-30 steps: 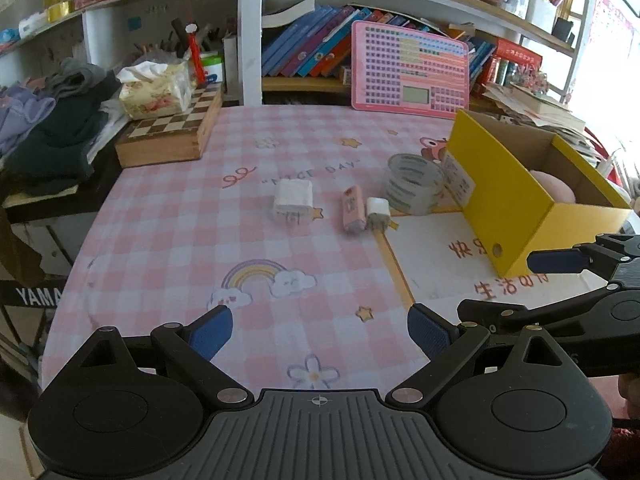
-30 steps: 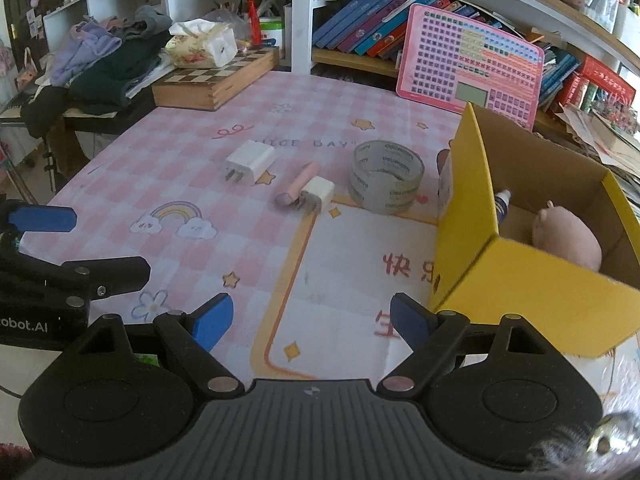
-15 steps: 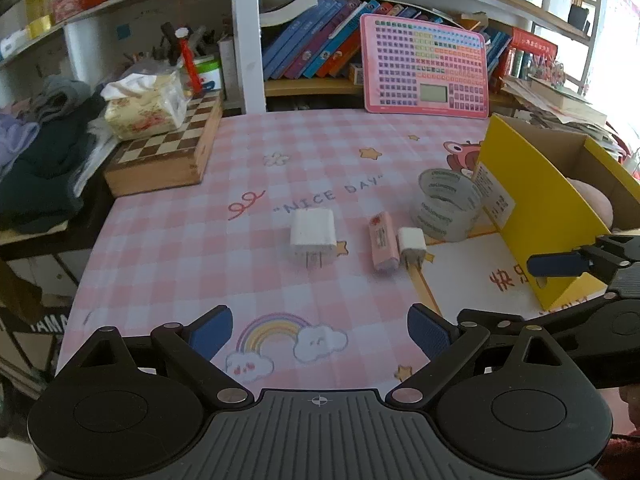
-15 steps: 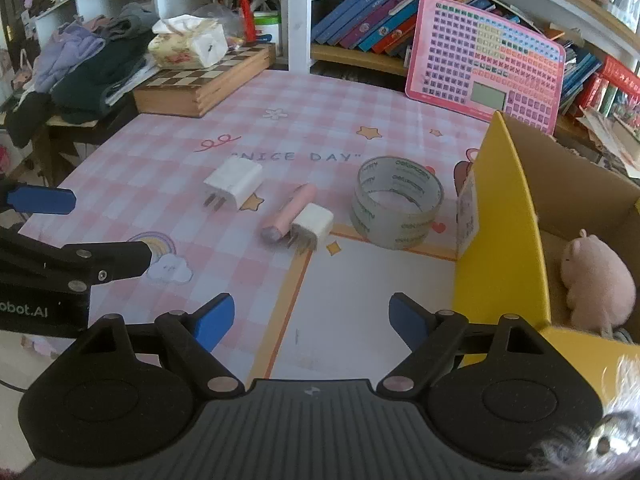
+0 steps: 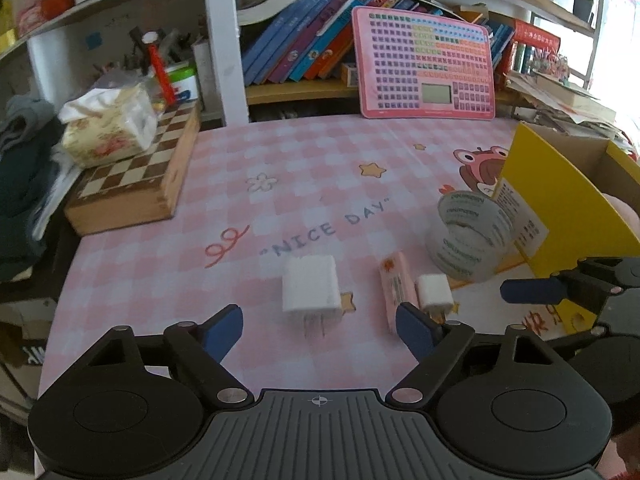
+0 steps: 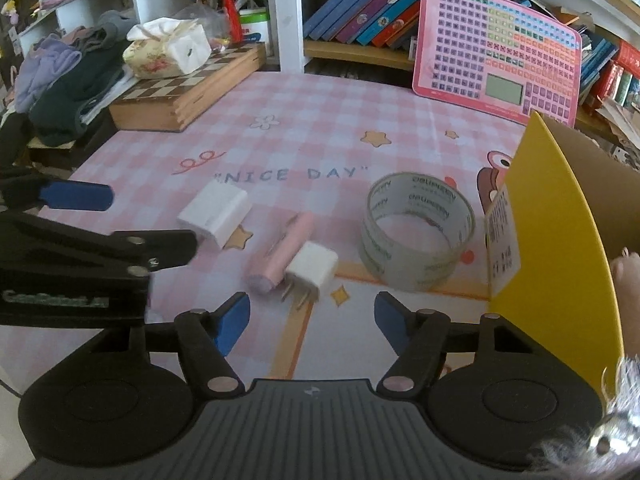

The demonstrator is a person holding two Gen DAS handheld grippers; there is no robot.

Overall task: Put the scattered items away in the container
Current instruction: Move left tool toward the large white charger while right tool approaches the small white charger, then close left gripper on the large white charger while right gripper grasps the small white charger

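Observation:
A large white plug adapter (image 5: 310,290) (image 6: 215,214), a pink tube (image 5: 394,286) (image 6: 287,252), a small white plug adapter (image 5: 434,296) (image 6: 312,274) and a clear tape roll (image 5: 468,236) (image 6: 418,236) lie on the pink checked mat. A yellow cardboard box (image 5: 560,216) (image 6: 556,240) stands at the right with a pink plush toy (image 6: 628,276) inside. My left gripper (image 5: 320,330) is open, just in front of the large adapter. My right gripper (image 6: 312,320) is open, just in front of the small adapter.
A wooden chess box (image 5: 132,184) with a tissue pack (image 5: 108,128) sits at the mat's far left. A pink keyboard toy (image 5: 426,64) leans on the bookshelf behind. Clothes (image 6: 60,76) are piled at the left.
Both grippers have moved forward toward the items; the adapters, tube and tape now sit much nearer. Both stay open.

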